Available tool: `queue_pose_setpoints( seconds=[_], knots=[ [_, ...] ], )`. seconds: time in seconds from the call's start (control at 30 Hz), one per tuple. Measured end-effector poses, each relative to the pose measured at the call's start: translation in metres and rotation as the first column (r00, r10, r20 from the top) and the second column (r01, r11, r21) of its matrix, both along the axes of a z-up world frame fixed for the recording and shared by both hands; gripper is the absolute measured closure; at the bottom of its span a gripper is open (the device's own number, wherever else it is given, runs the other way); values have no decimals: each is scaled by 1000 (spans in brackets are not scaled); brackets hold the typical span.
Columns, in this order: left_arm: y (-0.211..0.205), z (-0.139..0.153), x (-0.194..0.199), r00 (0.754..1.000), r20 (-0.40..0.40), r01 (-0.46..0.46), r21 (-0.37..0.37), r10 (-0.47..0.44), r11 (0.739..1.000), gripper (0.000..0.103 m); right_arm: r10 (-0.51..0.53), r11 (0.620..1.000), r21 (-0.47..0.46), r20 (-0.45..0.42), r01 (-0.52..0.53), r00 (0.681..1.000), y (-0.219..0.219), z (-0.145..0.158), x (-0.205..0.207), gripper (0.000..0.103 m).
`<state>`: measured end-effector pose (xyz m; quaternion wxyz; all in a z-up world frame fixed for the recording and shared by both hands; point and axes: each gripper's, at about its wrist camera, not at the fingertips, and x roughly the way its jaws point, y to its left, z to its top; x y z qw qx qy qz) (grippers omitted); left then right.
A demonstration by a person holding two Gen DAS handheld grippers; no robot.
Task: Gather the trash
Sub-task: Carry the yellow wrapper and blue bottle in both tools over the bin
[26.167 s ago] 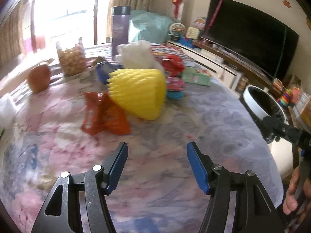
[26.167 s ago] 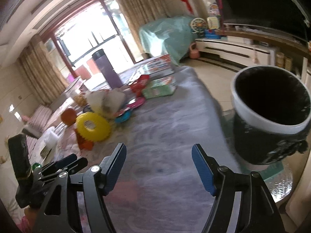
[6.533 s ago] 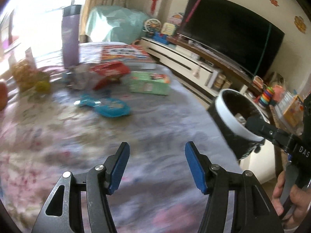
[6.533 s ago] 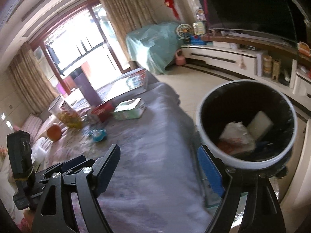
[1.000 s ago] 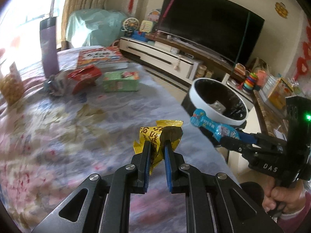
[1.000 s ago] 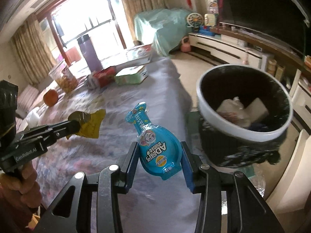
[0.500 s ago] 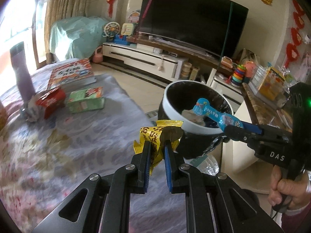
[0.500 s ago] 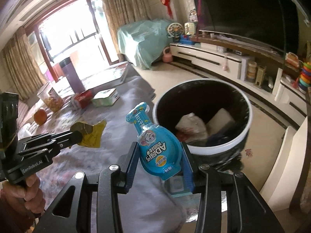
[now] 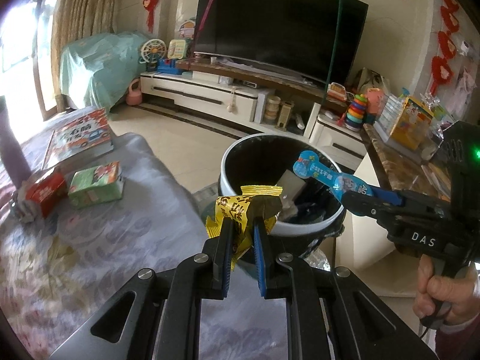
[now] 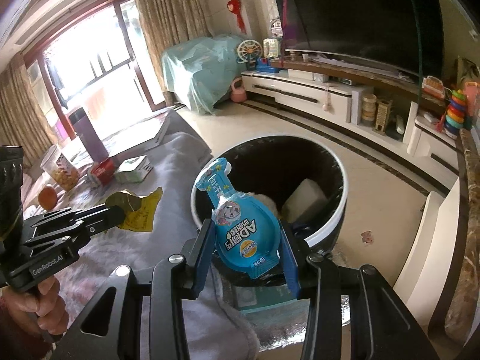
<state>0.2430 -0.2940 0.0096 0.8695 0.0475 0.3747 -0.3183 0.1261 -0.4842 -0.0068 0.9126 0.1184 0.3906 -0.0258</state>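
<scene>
My left gripper (image 9: 242, 230) is shut on a crumpled yellow wrapper (image 9: 240, 207), held at the near rim of the black trash bin with a white rim (image 9: 237, 147); the wrapper also shows in the right wrist view (image 10: 138, 210). My right gripper (image 10: 246, 240) is shut on a blue bottle-shaped pouch (image 10: 240, 228), held over the bin (image 10: 339, 219); the pouch shows in the left wrist view (image 9: 327, 177) above the bin opening. Paper and a white box lie inside the bin.
A table with a floral cloth (image 9: 90, 240) holds a green box (image 9: 96, 184), a red box (image 9: 45, 192), a book (image 9: 79, 135), a purple flask (image 10: 87, 135), a snack jar and an orange. A TV and low cabinet (image 9: 210, 90) stand behind.
Both grippers have moved from over the table toward the bin, which now looks closer. The wrapper and the pouch stay gripped.
</scene>
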Motion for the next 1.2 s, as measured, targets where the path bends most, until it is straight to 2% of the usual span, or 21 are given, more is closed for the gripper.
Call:
queue_pose_setpoints(
  seconds=[0.53, 1.2],
  knots=[
    [-36, -2, 26, 1000, 21, 18, 17, -18, 1000, 91, -52, 999, -6, -8, 52, 999, -24, -2, 15, 61],
    [-80, -19, 59, 999, 0, 38, 60, -38, 997, 91, -81, 997, 0, -26, 81, 996, -43, -10, 36, 61]
  ],
)
